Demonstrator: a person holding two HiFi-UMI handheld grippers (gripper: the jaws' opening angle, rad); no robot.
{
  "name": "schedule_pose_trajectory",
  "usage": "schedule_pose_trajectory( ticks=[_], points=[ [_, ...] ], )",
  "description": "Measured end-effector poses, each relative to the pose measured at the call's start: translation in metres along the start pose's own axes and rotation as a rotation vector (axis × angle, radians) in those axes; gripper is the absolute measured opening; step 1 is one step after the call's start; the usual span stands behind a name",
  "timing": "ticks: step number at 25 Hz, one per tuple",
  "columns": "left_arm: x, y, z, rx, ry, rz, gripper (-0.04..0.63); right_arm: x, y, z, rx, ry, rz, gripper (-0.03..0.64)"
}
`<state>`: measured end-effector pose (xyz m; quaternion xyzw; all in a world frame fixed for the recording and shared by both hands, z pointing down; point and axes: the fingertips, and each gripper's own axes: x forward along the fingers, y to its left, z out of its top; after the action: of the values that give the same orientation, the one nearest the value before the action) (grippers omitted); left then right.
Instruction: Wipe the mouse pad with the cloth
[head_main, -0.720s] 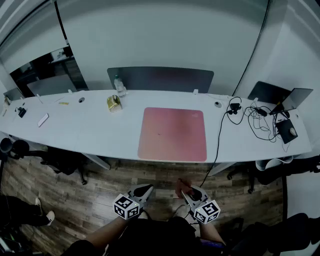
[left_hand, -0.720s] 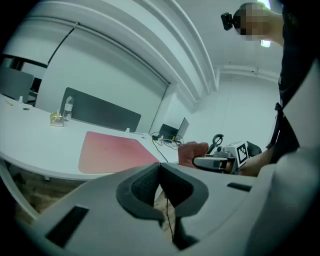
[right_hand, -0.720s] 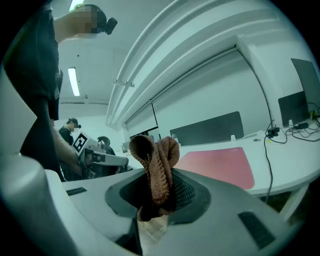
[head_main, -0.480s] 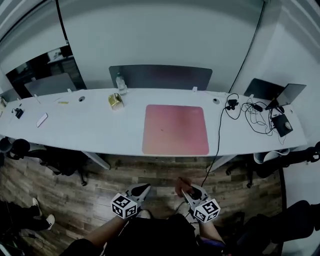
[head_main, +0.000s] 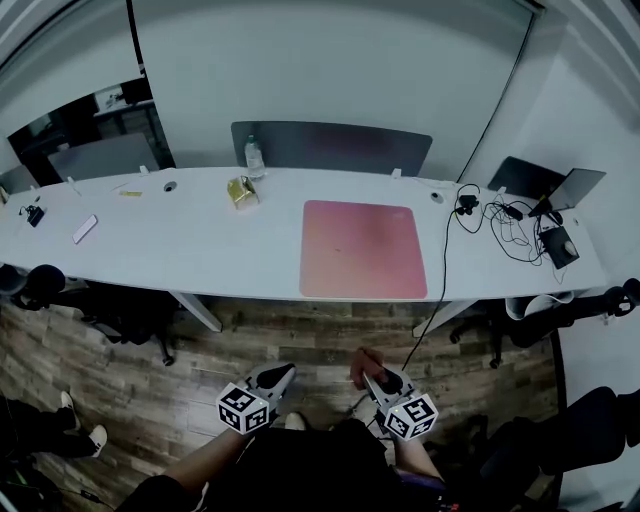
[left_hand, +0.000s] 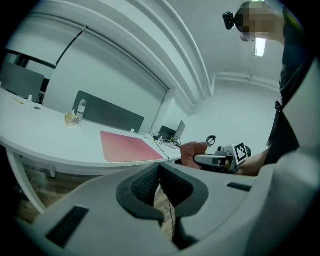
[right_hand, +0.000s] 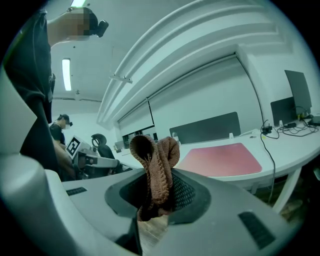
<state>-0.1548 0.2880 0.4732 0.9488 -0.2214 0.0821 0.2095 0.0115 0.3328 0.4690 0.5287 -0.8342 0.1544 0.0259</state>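
Observation:
The pink mouse pad (head_main: 363, 250) lies flat on the long white table (head_main: 200, 250), right of its middle. Both grippers hang low over the wooden floor, well short of the table. My right gripper (head_main: 368, 376) is shut on a brown knitted cloth (right_hand: 155, 167), which bunches up above the jaws; the pad (right_hand: 222, 159) shows beyond it. My left gripper (head_main: 277, 378) is shut with nothing between its pads (left_hand: 147, 182). In the left gripper view, the pad (left_hand: 131, 146) lies ahead and the right gripper (left_hand: 220, 160) holds the cloth (left_hand: 192, 152).
On the table stand a water bottle (head_main: 254, 157), a yellow packet (head_main: 241, 192) and a phone (head_main: 85, 229) to the left; a laptop (head_main: 560, 185) and tangled cables (head_main: 500, 225) are to the right. A cable (head_main: 440, 300) drops off the front edge. Chairs sit under the table.
The head view has shifted, so the table and pad sit slightly higher and further right. Both grippers stay low near the body, the right still holding the cloth.

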Motion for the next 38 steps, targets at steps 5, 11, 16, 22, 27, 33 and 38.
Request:
schedule_pose_trajectory(
  ticks=[5, 11, 16, 22, 27, 33, 38],
  points=[
    [-0.018, 0.014, 0.004, -0.011, -0.024, 0.030, 0.008, 0.015, 0.001, 0.009, -0.008, -0.001, -0.012, 0.115],
    [-0.028, 0.031, 0.009, -0.028, -0.045, 0.062, 0.009, 0.039, 0.001, 0.019, -0.001, -0.002, 0.007, 0.115],
    [-0.027, 0.045, 0.010, -0.037, -0.043, 0.082, 0.009, 0.064, 0.000, 0.018, 0.011, 0.014, 0.039, 0.116],
    [-0.013, 0.065, 0.022, -0.042, -0.046, 0.108, 0.009, 0.104, -0.016, 0.020, 0.021, 0.052, 0.072, 0.116],
    [0.003, 0.088, 0.035, -0.061, -0.062, 0.135, 0.009, 0.143, -0.027, 0.026, 0.013, 0.107, 0.120, 0.115],
    [0.021, 0.109, 0.050, -0.073, -0.073, 0.163, 0.009, 0.185, -0.045, 0.020, -0.004, 0.219, 0.143, 0.115],
    [0.028, 0.127, 0.053, -0.102, -0.079, 0.215, 0.009, 0.219, -0.057, 0.011, -0.008, 0.296, 0.163, 0.115]
  ],
)
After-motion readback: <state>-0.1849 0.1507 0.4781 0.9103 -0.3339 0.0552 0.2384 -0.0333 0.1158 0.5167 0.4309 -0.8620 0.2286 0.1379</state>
